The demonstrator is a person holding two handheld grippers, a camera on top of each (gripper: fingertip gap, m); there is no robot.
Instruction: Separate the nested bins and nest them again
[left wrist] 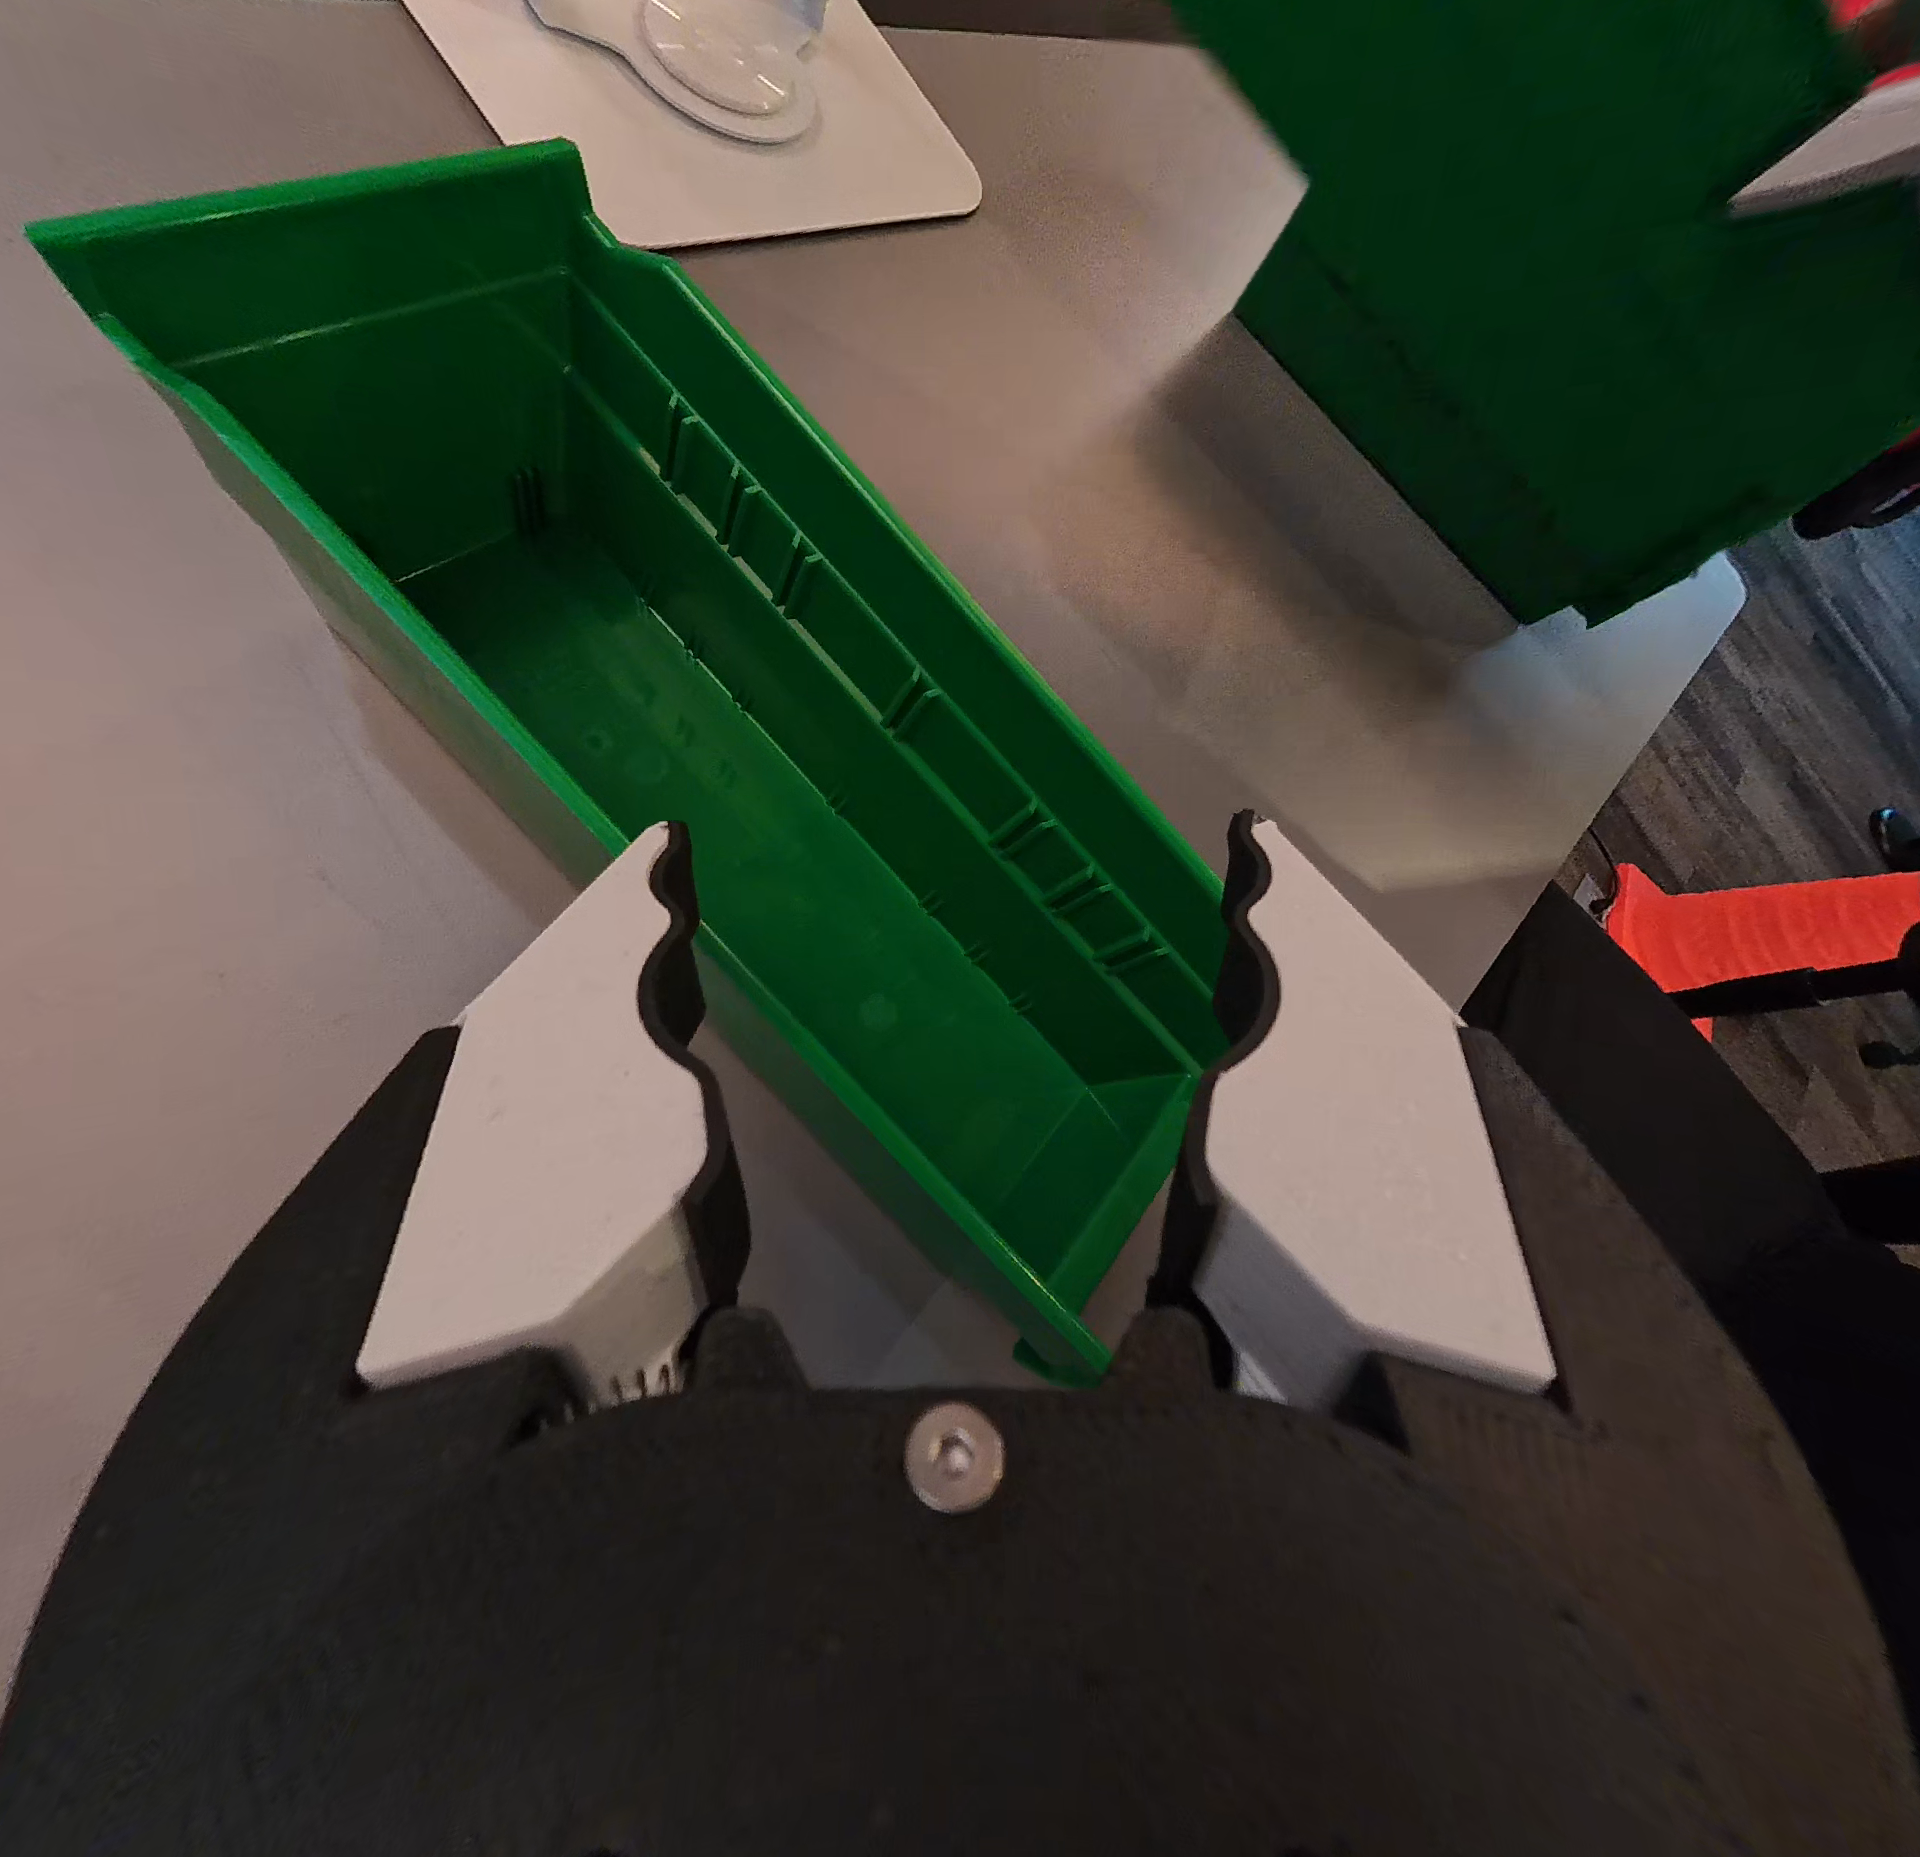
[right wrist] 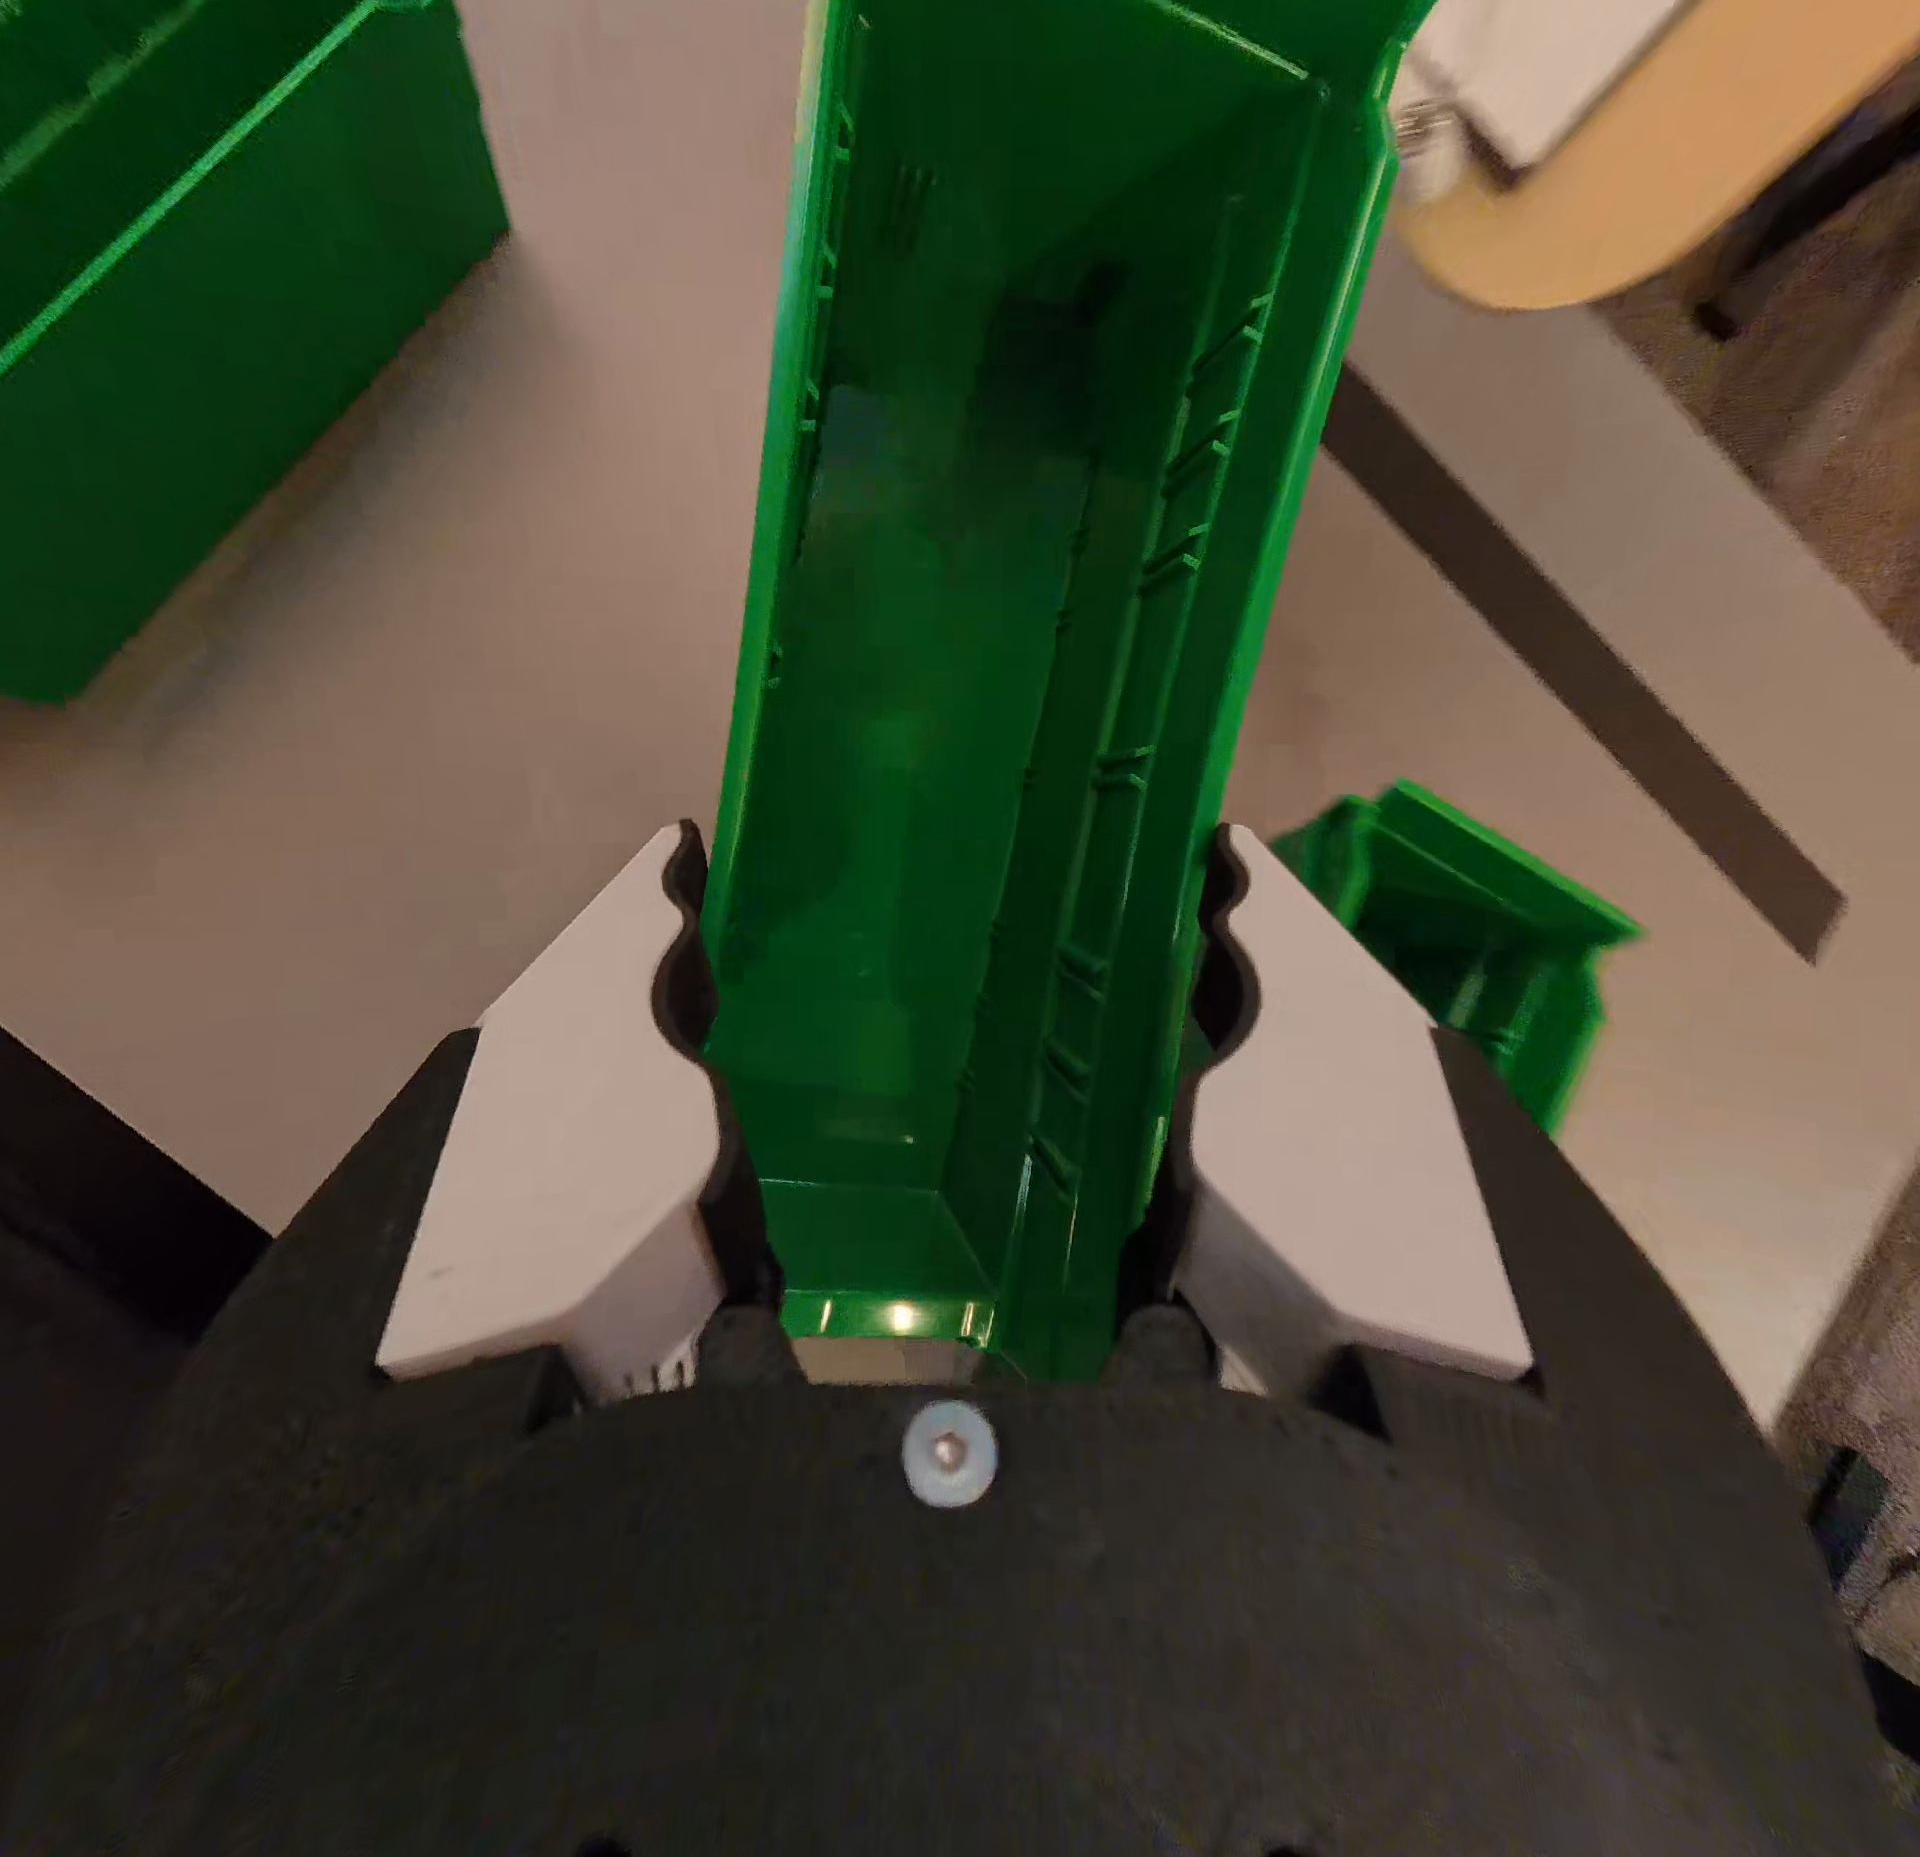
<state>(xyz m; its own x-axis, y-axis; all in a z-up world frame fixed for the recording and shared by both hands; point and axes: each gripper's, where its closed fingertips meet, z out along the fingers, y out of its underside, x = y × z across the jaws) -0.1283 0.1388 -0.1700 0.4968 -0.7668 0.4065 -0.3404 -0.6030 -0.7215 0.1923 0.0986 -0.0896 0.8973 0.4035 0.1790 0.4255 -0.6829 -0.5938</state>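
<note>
We find the bins separated. One green bin (left wrist: pixel 727 685) rests on the grey table (left wrist: pixel 187 872), mouth up. The left gripper (left wrist: pixel 956 934) hangs above its near end with jaws spread wide; the right finger (left wrist: pixel 1340 1111) looks to meet the bin's near corner, the left finger (left wrist: pixel 551 1111) stands clear of the wall, so nothing is grasped. The right gripper (right wrist: pixel 956 934) clamps a second green bin (right wrist: pixel 1039 560) across its near end, both pads against the side walls, the bin lifted off the table. In the left wrist view this lifted bin (left wrist: pixel 1558 249) shows blurred, well apart from the resting one.

A further green bin (right wrist: pixel 1475 934) and a larger green container (right wrist: pixel 208 353) sit on the table.

In our judgement, re-nesting is the step in hand. We advise:
- aligning the lifted bin's long axis with the resting bin before lowering;
- entering level, since the ribbed walls may bind;
- steadying the resting bin with the left gripper.
</note>
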